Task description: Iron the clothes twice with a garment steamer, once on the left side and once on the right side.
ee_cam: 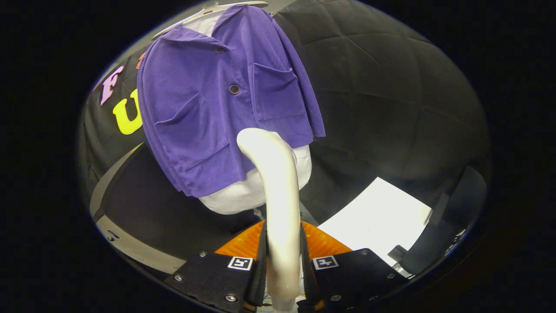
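Note:
A purple button-up jacket (208, 104) with two chest pockets hangs on a white mannequin torso (243, 195) ahead of me, tilted in this view. My gripper (282, 256) is shut on the cream handle of the garment steamer (278, 182), which rises between the fingers. The steamer's curved head reaches up to the jacket's lower hem near the middle, just below the right-hand pocket. Whether the head touches the cloth is unclear.
A white sheet (378, 217) lies on the dark surface to the right of the steamer. A dark object (451, 217) stands beyond the sheet at the far right. A pale curved rail (130, 243) runs along the left under the mannequin.

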The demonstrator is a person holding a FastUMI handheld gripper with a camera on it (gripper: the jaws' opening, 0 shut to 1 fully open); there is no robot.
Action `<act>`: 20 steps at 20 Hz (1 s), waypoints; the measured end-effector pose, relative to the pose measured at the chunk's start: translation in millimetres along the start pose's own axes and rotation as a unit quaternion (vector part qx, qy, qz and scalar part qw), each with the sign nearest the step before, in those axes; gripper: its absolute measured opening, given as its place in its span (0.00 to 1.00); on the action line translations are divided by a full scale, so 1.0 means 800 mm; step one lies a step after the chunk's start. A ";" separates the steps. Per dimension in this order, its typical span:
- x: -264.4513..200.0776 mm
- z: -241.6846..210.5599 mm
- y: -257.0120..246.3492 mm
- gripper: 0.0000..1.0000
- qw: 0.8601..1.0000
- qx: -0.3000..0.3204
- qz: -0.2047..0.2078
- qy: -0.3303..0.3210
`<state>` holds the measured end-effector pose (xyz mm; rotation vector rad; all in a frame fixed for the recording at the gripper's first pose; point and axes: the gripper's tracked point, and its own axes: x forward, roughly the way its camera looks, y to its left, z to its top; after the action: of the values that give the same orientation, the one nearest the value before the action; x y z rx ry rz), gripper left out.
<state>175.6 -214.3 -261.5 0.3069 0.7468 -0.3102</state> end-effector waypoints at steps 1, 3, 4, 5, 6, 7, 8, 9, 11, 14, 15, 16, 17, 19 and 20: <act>-0.012 -0.002 0.005 0.36 1.000 -0.003 0.005 -0.003; -0.036 -0.005 0.015 0.36 1.000 -0.010 0.017 -0.011; -0.049 -0.006 0.021 0.36 1.000 -0.012 0.023 -0.017; -0.063 -0.006 0.027 0.36 0.999 -0.010 0.031 -0.022; -0.077 -0.007 0.033 0.36 0.999 -0.010 0.038 -0.027; -0.091 -0.005 0.040 0.36 0.998 -0.012 0.044 -0.033; -0.104 -0.005 0.044 0.36 0.998 -0.015 0.050 -0.040; -0.119 -0.003 0.050 0.36 0.997 -0.018 0.056 -0.047; -0.151 -0.007 0.061 0.36 0.996 -0.021 0.073 -0.057; -0.192 -0.014 0.074 0.36 0.993 -0.025 0.091 -0.074; -0.206 -0.015 0.080 0.36 0.992 -0.029 0.097 -0.080; -0.218 -0.016 0.086 0.36 0.990 -0.032 0.104 -0.084; -0.229 -0.017 0.093 0.36 0.989 -0.035 0.111 -0.088; -0.253 -0.019 0.108 0.36 0.987 -0.042 0.124 -0.097; -0.265 -0.020 0.115 0.36 0.985 -0.046 0.131 -0.103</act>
<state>53.9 -89.7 -109.2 0.2770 0.5068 -0.0561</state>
